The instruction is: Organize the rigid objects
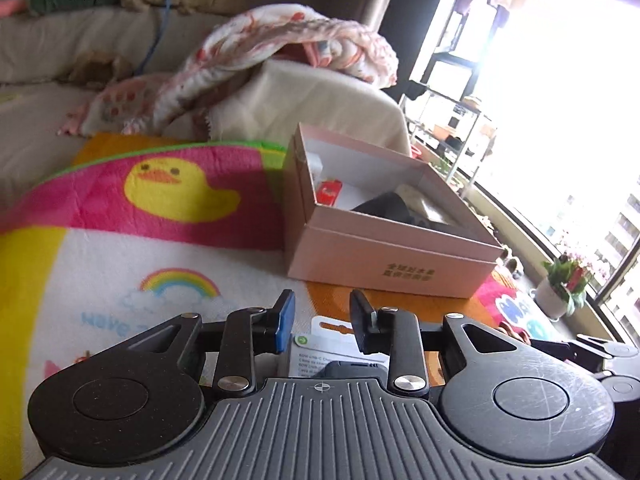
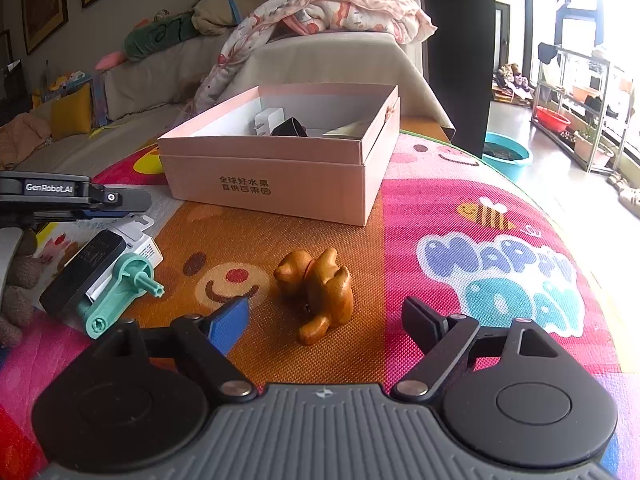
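A pink cardboard box [image 2: 280, 184] stands open on the play mat and also shows in the left wrist view [image 1: 392, 256]; it holds a white charger [image 2: 269, 119], a black item [image 2: 289, 127] and a red item [image 1: 329, 193]. My right gripper [image 2: 326, 320] is open, its fingers either side of a brown wooden figurine [image 2: 320, 294] lying on the mat. My left gripper [image 1: 322, 326] is open above a white packaged charger box [image 1: 320, 350]. From the right wrist view the left gripper [image 2: 120, 200] hovers over that package [image 2: 136, 236], a black device [image 2: 86, 270] and a teal plastic part [image 2: 120, 292].
A colourful play mat [image 2: 480, 240] covers the table. A sofa [image 2: 320, 60] with a blanket [image 2: 340, 12] stands behind. A teal basin [image 2: 506, 156] and shelves [image 2: 580, 112] stand at right by the window. A potted plant [image 1: 560, 284] shows in the left wrist view.
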`<action>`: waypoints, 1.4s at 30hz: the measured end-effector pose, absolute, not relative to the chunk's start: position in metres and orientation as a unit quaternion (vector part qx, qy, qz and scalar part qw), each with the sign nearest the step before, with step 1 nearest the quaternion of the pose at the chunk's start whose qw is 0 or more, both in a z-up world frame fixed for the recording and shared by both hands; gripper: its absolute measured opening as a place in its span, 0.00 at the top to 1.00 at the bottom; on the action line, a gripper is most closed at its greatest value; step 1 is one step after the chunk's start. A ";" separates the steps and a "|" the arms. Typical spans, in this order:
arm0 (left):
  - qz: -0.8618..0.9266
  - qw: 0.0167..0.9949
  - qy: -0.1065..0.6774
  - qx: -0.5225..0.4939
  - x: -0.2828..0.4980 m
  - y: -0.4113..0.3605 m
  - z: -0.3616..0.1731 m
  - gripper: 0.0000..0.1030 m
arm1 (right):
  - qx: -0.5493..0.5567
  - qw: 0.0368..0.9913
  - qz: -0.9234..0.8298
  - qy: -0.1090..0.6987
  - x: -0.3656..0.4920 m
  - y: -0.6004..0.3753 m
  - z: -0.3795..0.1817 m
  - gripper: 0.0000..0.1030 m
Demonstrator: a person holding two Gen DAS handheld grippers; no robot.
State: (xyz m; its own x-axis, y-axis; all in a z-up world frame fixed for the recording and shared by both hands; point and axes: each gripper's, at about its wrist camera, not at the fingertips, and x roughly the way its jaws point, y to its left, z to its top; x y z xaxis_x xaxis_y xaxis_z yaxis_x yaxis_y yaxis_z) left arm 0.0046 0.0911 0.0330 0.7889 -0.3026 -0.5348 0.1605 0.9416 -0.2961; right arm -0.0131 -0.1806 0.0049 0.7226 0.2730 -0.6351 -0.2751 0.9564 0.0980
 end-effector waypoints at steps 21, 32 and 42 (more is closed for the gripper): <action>-0.151 0.933 0.322 0.062 -0.055 0.033 0.030 0.57 | -0.014 0.928 0.145 0.344 -0.012 -0.177 0.004 0.17; -0.161 0.941 0.293 0.058 -0.052 0.038 0.023 0.58 | -0.020 0.927 0.144 0.346 -0.013 -0.176 0.004 0.16; -0.147 0.948 0.282 0.016 -0.050 0.058 0.031 0.58 | -0.020 0.927 0.144 0.346 -0.013 -0.176 0.004 0.16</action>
State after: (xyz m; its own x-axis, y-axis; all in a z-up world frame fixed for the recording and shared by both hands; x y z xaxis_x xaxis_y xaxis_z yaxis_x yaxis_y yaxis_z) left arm -0.0497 0.0583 0.0310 0.7973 -0.2707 -0.5394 0.2883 0.9560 -0.0536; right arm -0.0128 -0.1755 0.0037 0.7197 0.2527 -0.6467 -0.2810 0.9577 0.0615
